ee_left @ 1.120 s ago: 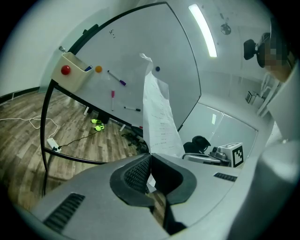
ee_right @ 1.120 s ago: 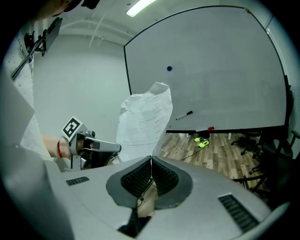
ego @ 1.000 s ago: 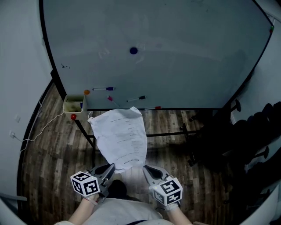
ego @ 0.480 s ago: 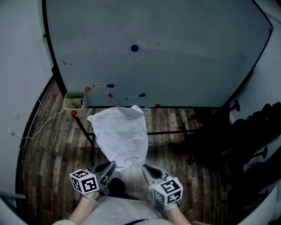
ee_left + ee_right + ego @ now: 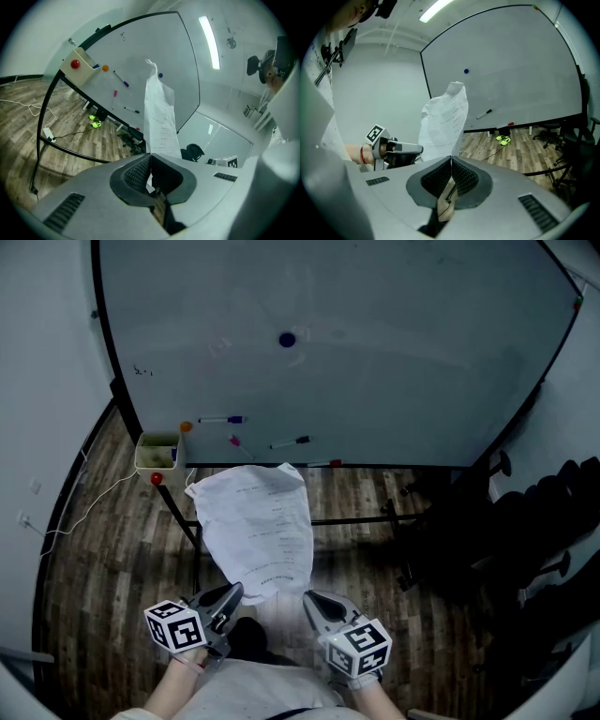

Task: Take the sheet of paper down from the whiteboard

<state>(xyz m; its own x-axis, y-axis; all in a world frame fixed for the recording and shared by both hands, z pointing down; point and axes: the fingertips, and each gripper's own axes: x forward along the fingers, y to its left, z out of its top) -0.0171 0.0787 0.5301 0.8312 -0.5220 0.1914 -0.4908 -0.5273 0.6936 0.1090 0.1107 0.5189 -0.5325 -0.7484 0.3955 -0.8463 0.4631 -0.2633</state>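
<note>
A white printed sheet of paper (image 5: 262, 526) is off the whiteboard (image 5: 394, 371) and stands up between my two grippers, low in the head view. My left gripper (image 5: 234, 592) is shut on its lower left edge. My right gripper (image 5: 309, 598) is shut on its lower right corner. In the left gripper view the paper (image 5: 161, 119) rises straight out of the closed jaws of the left gripper (image 5: 150, 157). Seen from the right gripper, the curled paper (image 5: 445, 119) runs down into the closed right gripper (image 5: 451, 159). A blue magnet (image 5: 287, 339) remains on the board.
Markers (image 5: 291, 442) lie on the board's ledge. A small box (image 5: 157, 453) hangs at its left end, with a red magnet (image 5: 156, 479) and an orange magnet (image 5: 187, 427) nearby. The board's black stand (image 5: 356, 521) crosses the wooden floor. Dark chairs (image 5: 553, 512) stand right; a white cable (image 5: 84, 512) trails left.
Both grippers and the paper have stayed where they were. Only the head view has drifted a little, so the board's ledge sits slightly higher in the picture.
</note>
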